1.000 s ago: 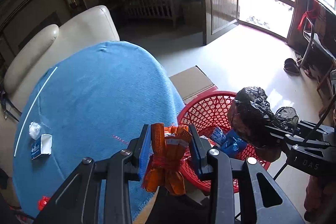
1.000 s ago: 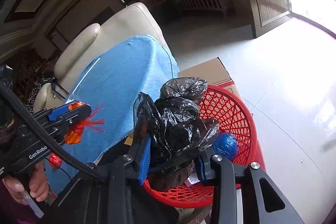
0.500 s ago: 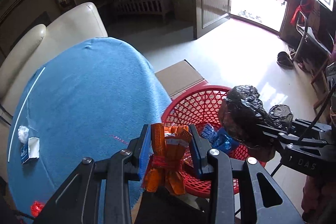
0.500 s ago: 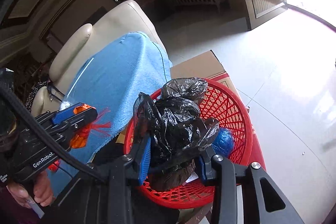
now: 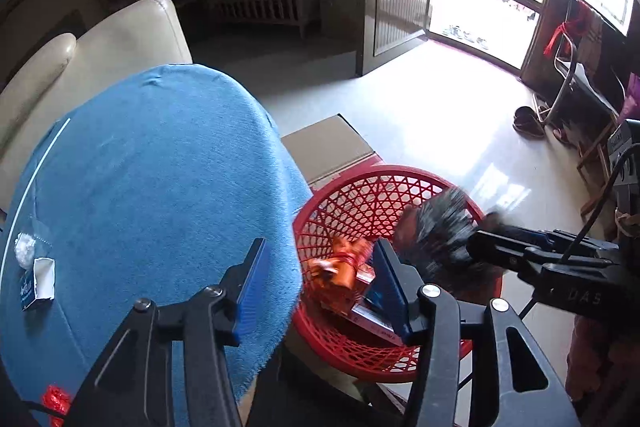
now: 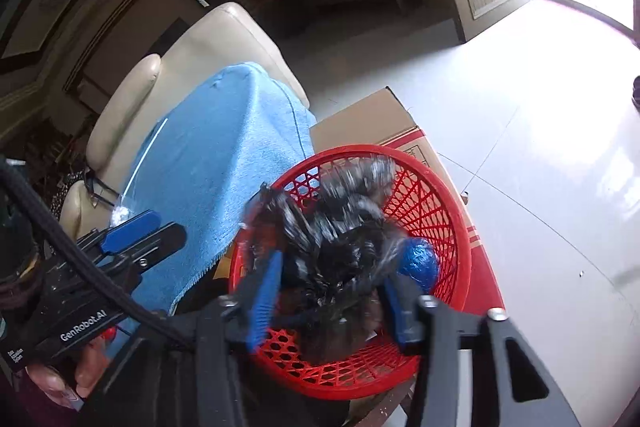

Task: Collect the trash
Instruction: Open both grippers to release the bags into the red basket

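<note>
My left gripper (image 5: 318,269) hangs at the edge of the blue-clothed table, its jaws opening. The orange wrapper bundle (image 5: 340,267) has left the pads and lies low inside the red mesh basket (image 5: 400,173). My right gripper (image 6: 332,275) is over the same basket (image 6: 440,187), jaws also opening. The black plastic bag (image 6: 340,227) sits blurred between its fingers, loose from the pads and dropping. In the left wrist view that bag (image 5: 436,231) is a dark smear ahead of the right gripper (image 5: 476,241). A blue foil ball (image 6: 418,261) rests in the basket.
On the blue cloth (image 5: 160,187) lie a crumpled white scrap (image 5: 25,249), a small torn carton (image 5: 38,283) and a red wrapper (image 5: 56,397). A cardboard box (image 5: 328,147) stands behind the basket and a cream sofa (image 5: 120,39) behind the table. Shoes (image 5: 528,121) lie on the tiled floor.
Both grippers have opened their jaws. The orange bundle has dropped from the left gripper into the basket, and the black bag is slipping down out of the right gripper.
</note>
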